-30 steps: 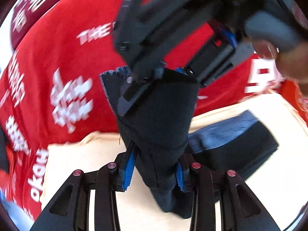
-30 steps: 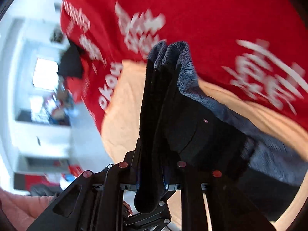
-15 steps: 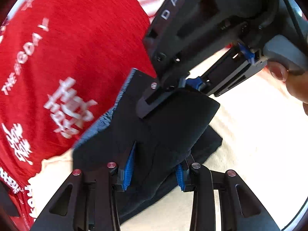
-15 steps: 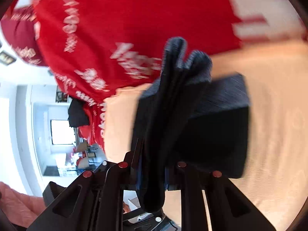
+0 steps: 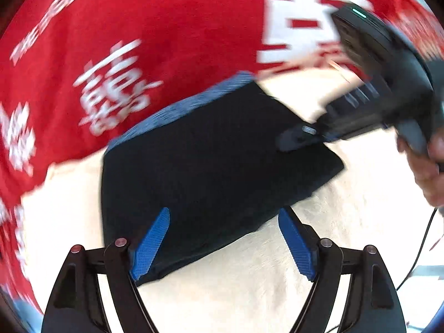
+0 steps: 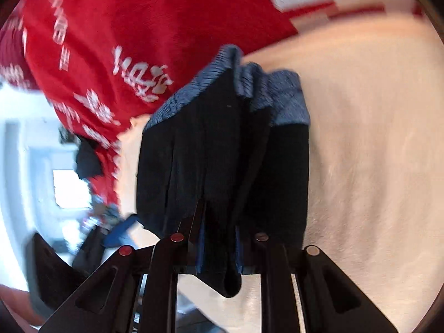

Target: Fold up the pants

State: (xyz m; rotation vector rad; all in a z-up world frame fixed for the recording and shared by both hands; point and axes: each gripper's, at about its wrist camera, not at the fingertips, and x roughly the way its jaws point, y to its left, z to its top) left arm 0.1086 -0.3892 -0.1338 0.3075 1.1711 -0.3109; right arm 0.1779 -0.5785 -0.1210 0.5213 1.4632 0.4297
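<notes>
The dark navy pants (image 5: 211,161) with a lighter blue band lie folded in a compact stack on the cream cloth (image 5: 249,291). My left gripper (image 5: 224,238) is open, its blue pads on either side of the stack's near edge, holding nothing. My right gripper (image 6: 219,247) is shut on a bunched edge of the pants (image 6: 222,152). The right gripper also shows in the left wrist view (image 5: 299,136), resting at the stack's far right corner.
A red cloth with white lettering (image 5: 138,41) lies beyond the cream cloth. A hand (image 5: 427,172) holds the right gripper's handle. A room with a bright window (image 6: 69,188) shows at the left of the right wrist view.
The pants have come down from hanging between the grippers to lying flat on the cream cloth. My left gripper has let go and opened. The right stays shut on the edge.
</notes>
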